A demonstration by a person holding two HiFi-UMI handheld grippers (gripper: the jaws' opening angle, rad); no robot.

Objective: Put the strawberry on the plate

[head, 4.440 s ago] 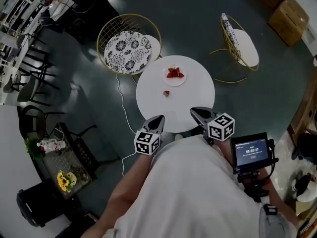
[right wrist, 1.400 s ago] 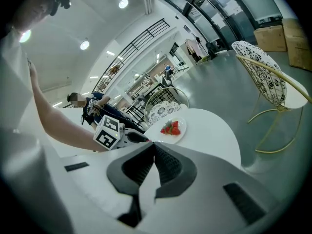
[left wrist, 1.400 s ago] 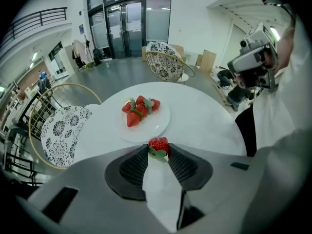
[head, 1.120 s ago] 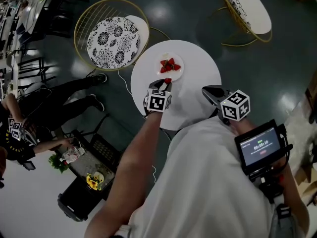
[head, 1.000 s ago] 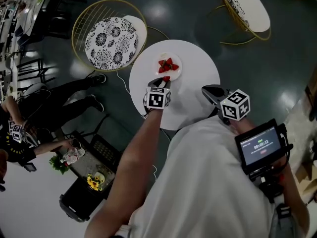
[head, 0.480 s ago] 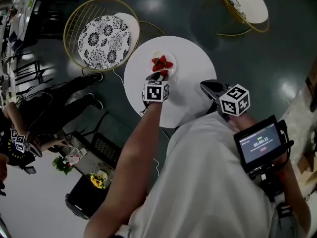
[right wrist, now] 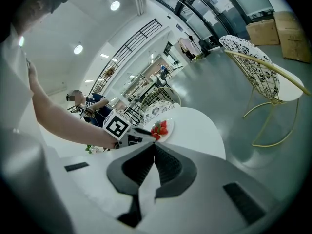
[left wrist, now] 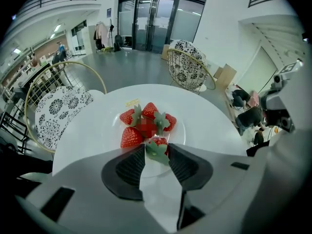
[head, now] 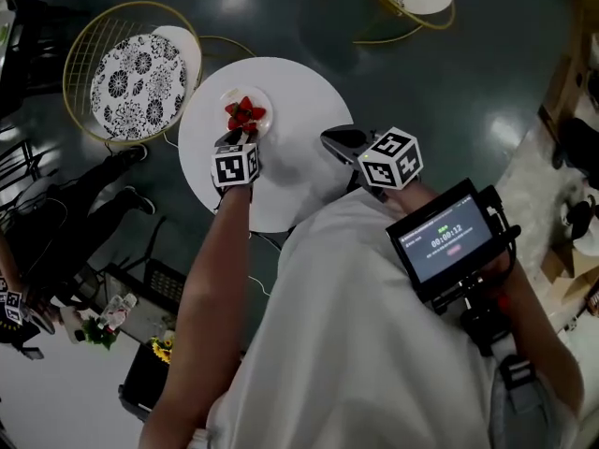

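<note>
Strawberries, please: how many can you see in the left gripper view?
5: back-left, back, right and front-left on the plate; one strawberry in the left gripper. Others may be hidden.

a round white table point(head: 304, 110) stands in front of me on a dark, glossy floor point(head: 468, 82). a small white plate point(left wrist: 178, 132) lies flat on its top, in the far half and a little to the left, well inside the table's edge. the near and right parts show smooth white.
</note>
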